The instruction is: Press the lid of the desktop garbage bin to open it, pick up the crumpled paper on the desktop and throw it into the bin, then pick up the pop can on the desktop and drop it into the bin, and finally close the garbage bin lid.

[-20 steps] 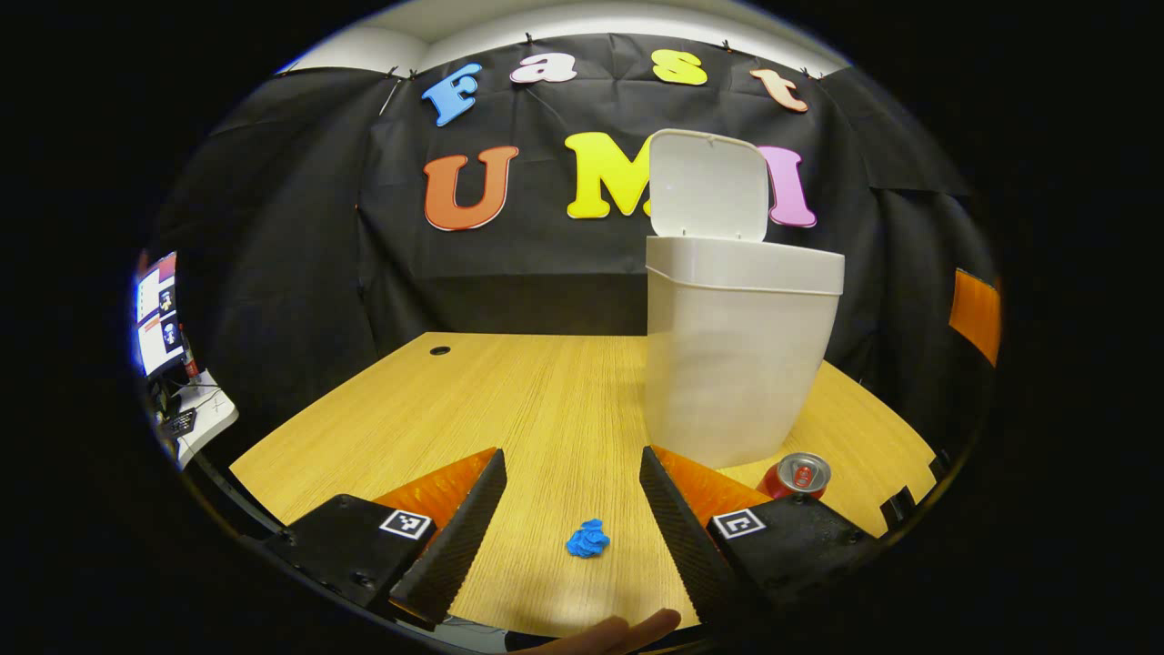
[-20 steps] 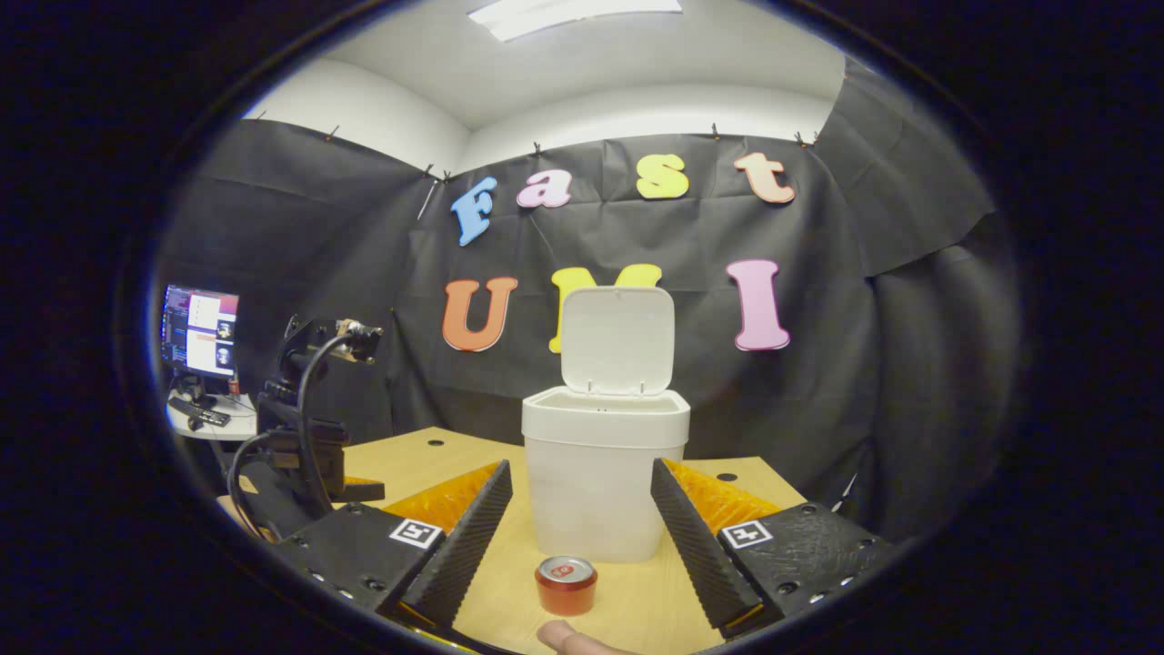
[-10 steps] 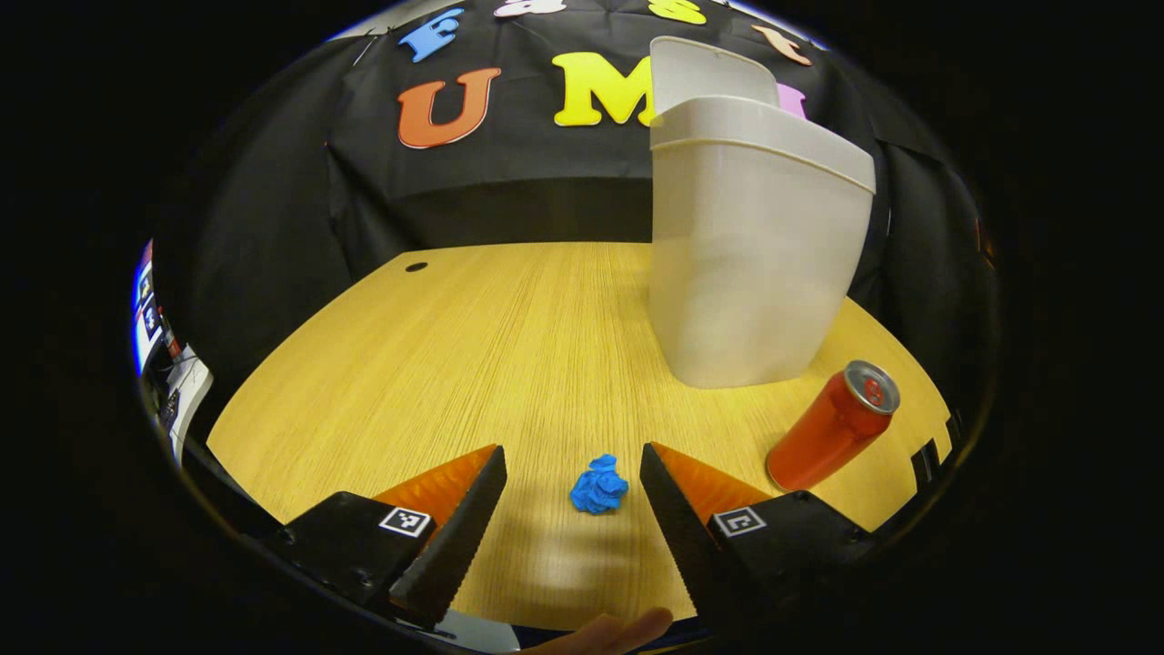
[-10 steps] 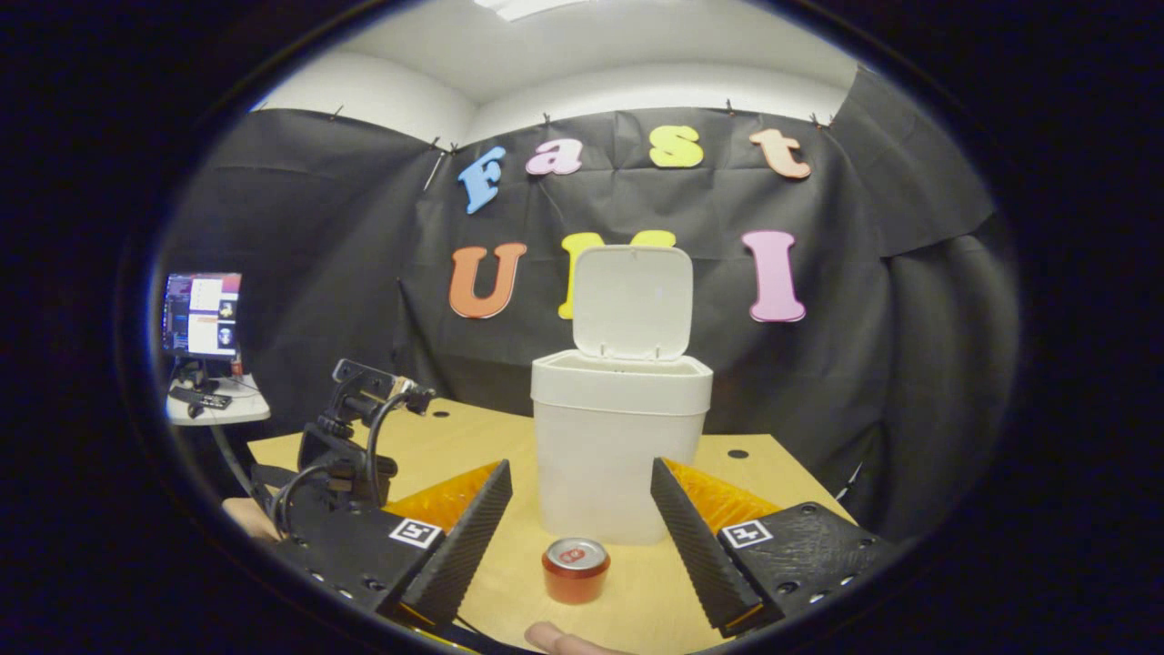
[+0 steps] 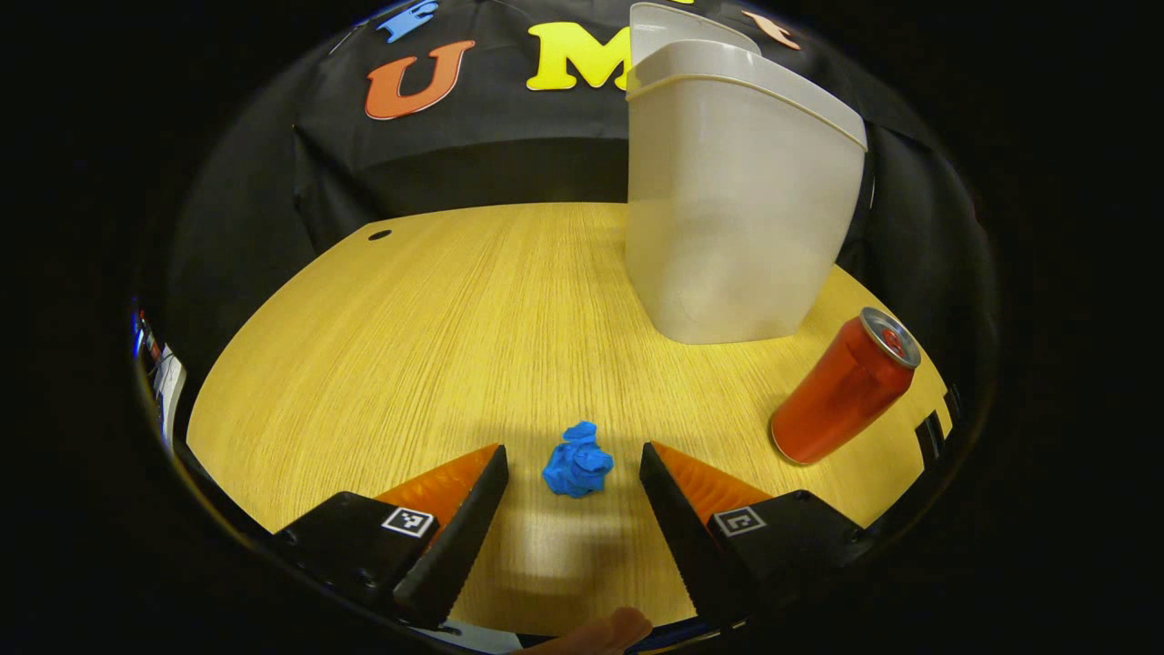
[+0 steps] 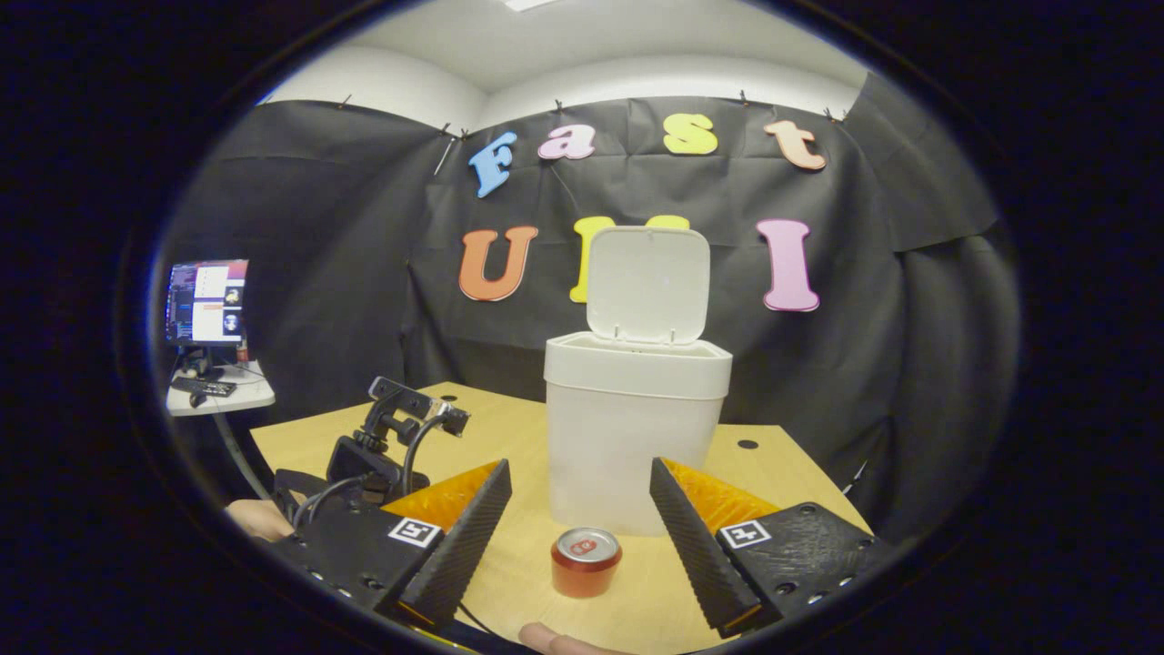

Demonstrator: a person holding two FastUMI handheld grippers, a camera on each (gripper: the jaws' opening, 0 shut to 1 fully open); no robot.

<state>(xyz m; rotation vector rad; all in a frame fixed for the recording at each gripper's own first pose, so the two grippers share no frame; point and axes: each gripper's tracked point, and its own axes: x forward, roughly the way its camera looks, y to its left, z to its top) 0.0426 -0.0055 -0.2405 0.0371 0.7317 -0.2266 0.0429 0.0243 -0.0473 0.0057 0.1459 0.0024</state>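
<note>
Your left gripper point(image 5: 573, 473) hangs spread wide, the blue crumpled paper point(image 5: 577, 470) on the table point(image 5: 409, 327) between its fingers. Squeeze off-centre and the paper may skid out (it looks light). The bin point(image 5: 737, 200), lid up, sits at one o'clock.

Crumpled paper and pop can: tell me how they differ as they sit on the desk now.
The crumpled paper is a small blue irregular wad; the pop can is a much larger red smooth cylinder with a silver top. The paper sits between the open left gripper's fingers; the can stands to the side, in front of the bin. In the right gripper view the can stands upright. Both rest on the wooden desk, outside the bin.
</note>
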